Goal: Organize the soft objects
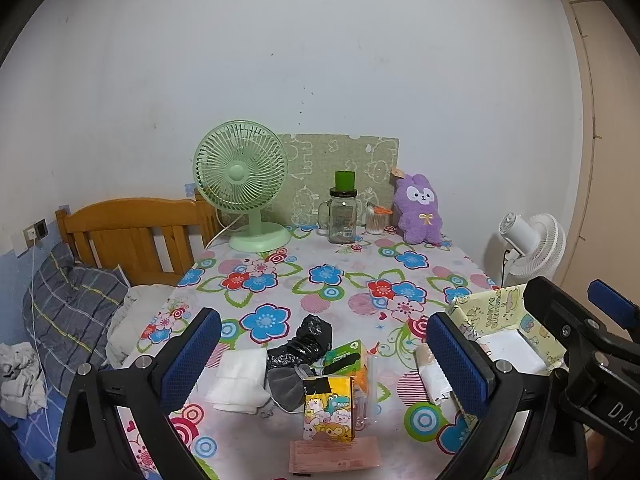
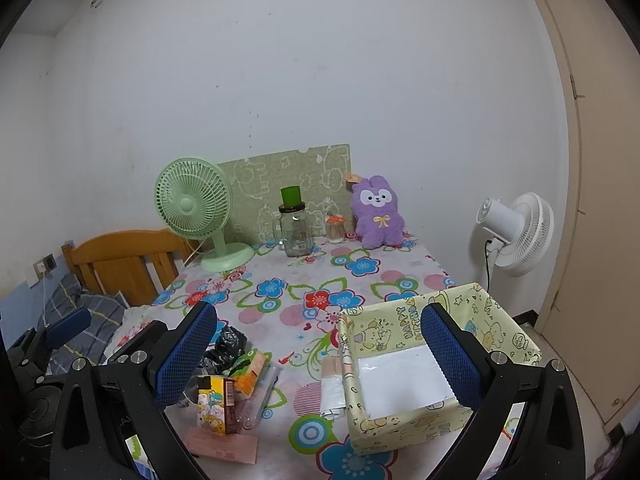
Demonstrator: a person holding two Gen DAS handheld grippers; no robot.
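On near edge of worktop [image 1: 344, 288]: pile of soft things — white cloth [image 1: 240, 380], grey mask [image 1: 286, 386], black plastic bag [image 1: 308, 338], cartoon tissue pack [image 1: 329, 408] standing upright in front. Just right of pile, white roll [image 2: 333, 390] touching yellow box [image 2: 404, 432]; box open on top, white bottom showing. Left claw [image 1: 324, 364] above pile, wide open, gripping nothing. Right claw [image 2: 320, 364] over box's left side, wide open, gripping nothing. Far back: purple plush rabbit [image 1: 420, 210], glass jar [image 1: 343, 216], green fan [image 1: 242, 188].
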